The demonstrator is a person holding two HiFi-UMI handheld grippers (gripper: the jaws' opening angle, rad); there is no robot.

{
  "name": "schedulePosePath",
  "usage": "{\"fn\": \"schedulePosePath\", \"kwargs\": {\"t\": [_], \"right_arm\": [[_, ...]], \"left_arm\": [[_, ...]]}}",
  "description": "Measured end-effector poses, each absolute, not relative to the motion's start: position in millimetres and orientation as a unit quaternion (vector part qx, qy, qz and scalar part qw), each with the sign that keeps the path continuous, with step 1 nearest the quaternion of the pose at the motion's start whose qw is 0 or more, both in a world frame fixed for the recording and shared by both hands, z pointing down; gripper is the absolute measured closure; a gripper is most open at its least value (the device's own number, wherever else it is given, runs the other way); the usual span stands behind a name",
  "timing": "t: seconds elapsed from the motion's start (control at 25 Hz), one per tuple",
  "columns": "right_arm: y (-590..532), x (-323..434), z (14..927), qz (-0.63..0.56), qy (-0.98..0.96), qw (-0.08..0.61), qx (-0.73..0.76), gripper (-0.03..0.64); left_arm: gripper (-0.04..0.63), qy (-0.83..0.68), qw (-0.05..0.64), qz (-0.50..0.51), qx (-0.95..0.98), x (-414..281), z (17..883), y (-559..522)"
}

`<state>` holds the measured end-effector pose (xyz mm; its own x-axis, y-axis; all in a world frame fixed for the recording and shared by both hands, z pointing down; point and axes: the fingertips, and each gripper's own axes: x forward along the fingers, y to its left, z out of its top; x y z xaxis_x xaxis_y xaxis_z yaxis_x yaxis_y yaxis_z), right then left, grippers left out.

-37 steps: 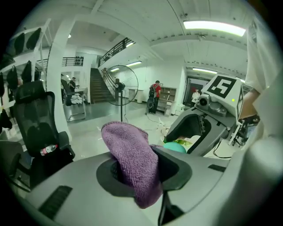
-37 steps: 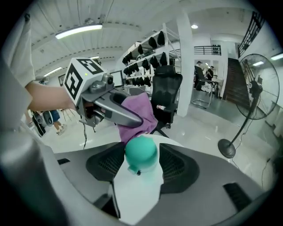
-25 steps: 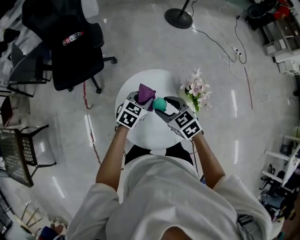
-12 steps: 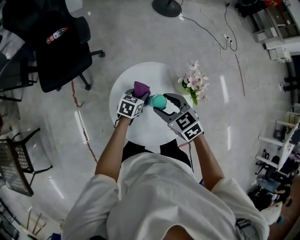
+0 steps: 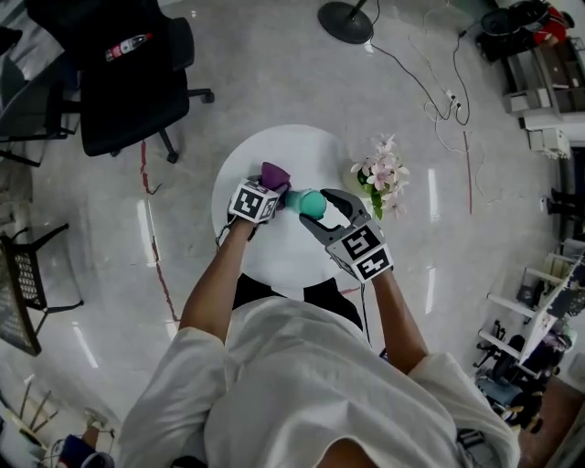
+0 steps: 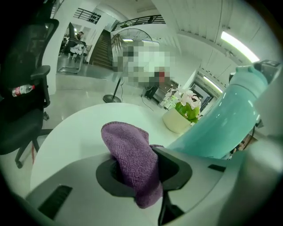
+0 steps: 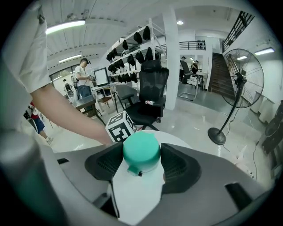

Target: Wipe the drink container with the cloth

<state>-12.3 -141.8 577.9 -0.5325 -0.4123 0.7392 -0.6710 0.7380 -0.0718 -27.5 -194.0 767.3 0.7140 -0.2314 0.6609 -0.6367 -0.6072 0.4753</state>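
My right gripper (image 5: 320, 208) (image 7: 141, 162) is shut on a teal drink container (image 5: 311, 203) (image 7: 141, 152), held lying over the round white table (image 5: 274, 251); its lid end faces the right gripper's camera. A purple cloth (image 5: 274, 175) (image 6: 132, 161) is clamped in my shut left gripper (image 5: 271, 186) (image 6: 140, 170) just left of the container. In the left gripper view the teal container (image 6: 230, 119) slants up at the right, right beside the cloth; I cannot tell whether they touch.
A pot of pink flowers (image 5: 382, 175) stands at the table's right edge. A black office chair (image 5: 119, 73) is on the floor at the far left, a fan base (image 5: 345, 20) and cables beyond the table. People stand in the background of the right gripper view.
The cloth and left gripper have shifted a little left and down along the container. The right gripper keeps its hold on the container.
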Motion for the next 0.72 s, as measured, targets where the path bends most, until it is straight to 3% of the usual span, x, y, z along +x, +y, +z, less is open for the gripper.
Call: {"fn": "schedulePosePath", "kwargs": {"t": [0.4,0.72], "right_arm": [[-124,3,560,0.107,-0.915,0.371,0.118,0.265],[-117,15,574,-0.083,-0.885,0.440,-0.126,0.267]], "left_arm": [[0.473,-0.423,0.403,0.187,0.790,-92,692,-155],[0.473,-0.525,0.396,0.112,0.745,-95,615,-90]]}}
